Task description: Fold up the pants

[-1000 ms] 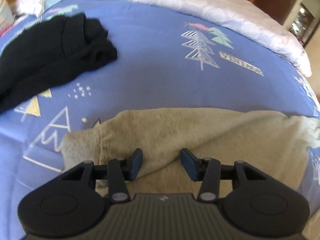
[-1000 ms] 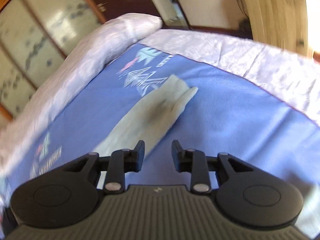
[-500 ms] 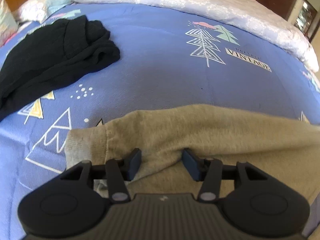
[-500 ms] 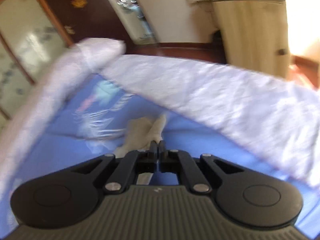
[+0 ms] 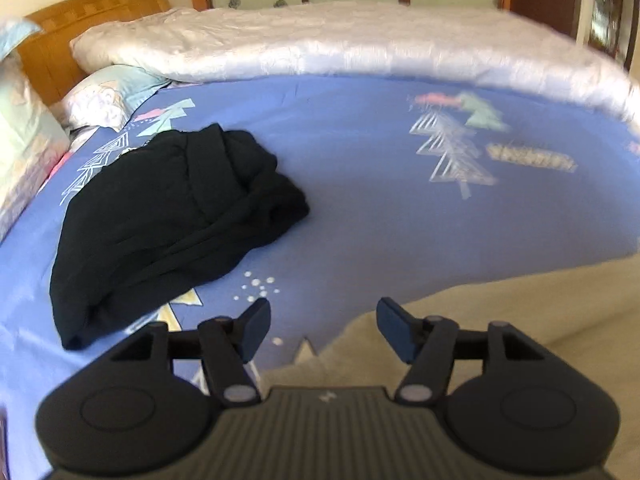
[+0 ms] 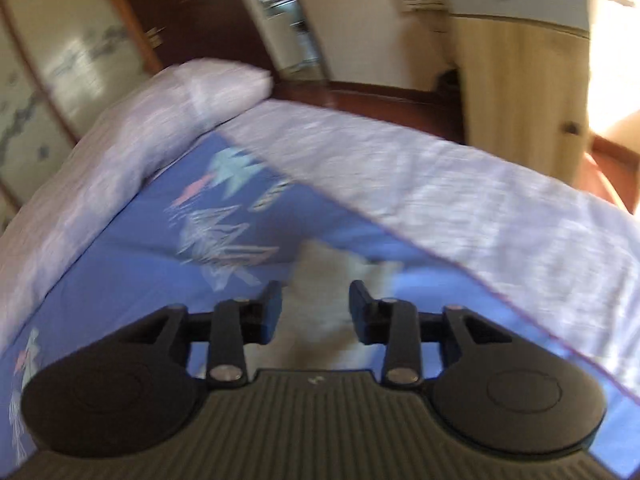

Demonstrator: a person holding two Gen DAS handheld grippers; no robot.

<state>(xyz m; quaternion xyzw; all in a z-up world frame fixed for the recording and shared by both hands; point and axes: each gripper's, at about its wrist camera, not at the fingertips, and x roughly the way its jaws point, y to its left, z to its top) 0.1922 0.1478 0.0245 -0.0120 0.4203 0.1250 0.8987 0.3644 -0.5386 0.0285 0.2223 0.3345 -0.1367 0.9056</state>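
Observation:
The beige pants (image 5: 500, 320) lie on the blue patterned bed sheet (image 5: 380, 184), filling the lower right of the left wrist view. My left gripper (image 5: 322, 326) is open and empty, above the pants' left edge. In the right wrist view the pants' leg end (image 6: 320, 276) shows blurred between the fingers. My right gripper (image 6: 316, 308) is open and holds nothing.
A heap of black clothing (image 5: 168, 220) lies on the sheet to the left. A rolled white quilt (image 5: 340, 44) lines the far side, pillows (image 5: 104, 96) and a wooden headboard (image 5: 80, 20) at left. A white blanket (image 6: 460, 200) covers the bed's foot, with a wooden cabinet (image 6: 520, 92) beyond.
My left gripper has lifted and tilted up and opened wider, so the pants sank low in its view. My right gripper was shut half a second ago and is open now.

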